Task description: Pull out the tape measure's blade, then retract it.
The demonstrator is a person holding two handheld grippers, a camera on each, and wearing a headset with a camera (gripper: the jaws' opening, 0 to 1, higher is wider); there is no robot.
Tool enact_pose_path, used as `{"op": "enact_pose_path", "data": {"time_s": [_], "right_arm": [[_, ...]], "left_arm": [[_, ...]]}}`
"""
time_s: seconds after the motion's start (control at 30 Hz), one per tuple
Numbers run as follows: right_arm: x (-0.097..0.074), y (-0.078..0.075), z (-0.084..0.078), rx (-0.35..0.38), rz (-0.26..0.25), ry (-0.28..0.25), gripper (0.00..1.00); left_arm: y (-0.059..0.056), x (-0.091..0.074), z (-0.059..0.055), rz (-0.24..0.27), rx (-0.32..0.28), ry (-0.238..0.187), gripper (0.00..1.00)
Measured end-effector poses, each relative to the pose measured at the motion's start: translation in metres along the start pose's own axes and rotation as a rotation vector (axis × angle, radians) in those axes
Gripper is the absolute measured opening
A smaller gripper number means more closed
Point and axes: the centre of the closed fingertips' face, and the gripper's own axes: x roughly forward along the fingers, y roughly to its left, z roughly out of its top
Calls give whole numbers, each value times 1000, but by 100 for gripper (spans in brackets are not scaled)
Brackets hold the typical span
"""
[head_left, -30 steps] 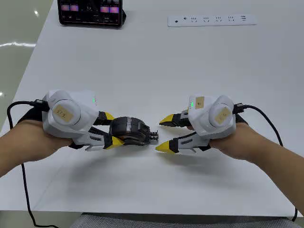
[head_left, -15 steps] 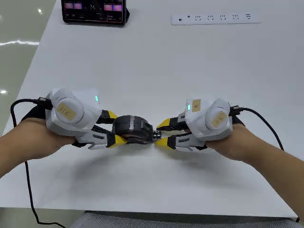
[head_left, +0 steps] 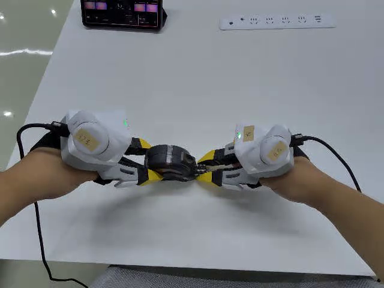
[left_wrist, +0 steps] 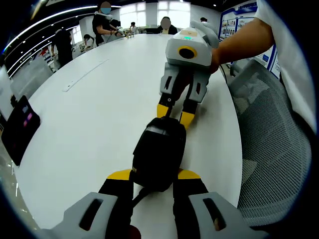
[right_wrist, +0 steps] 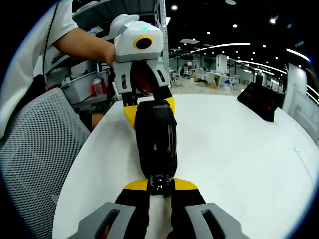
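Note:
A black tape measure point(head_left: 170, 162) lies on the white table near its front edge. My left gripper point(head_left: 146, 161) is shut on the case's left end, whose black body point(left_wrist: 159, 152) sits between the yellow-tipped jaws. My right gripper point(head_left: 205, 167) comes from the right and is shut on the blade's metal end hook point(right_wrist: 160, 182) at the case's mouth. The black case point(right_wrist: 156, 137) stretches away from the right gripper's jaws toward the left gripper point(right_wrist: 148, 109). The blade looks fully inside the case.
A dark tablet-like device point(head_left: 123, 13) stands at the table's far left edge. A white power strip point(head_left: 277, 21) lies at the far right. Black cables point(head_left: 36, 228) trail from both grippers. A grey mesh chair point(left_wrist: 269, 149) stands at the near edge of the table.
My right gripper moved left to the tape measure and closed its jaws on the end hook. The left gripper kept its hold on the case.

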Motion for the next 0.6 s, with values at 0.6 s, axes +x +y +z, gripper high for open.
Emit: {"op": "enact_pose_path", "data": {"time_s": [0.6], "right_arm": [[-2,1,-1,-25,2,14,11]], "left_arm": [[1,0,-2,-4,25,19,24]]}}
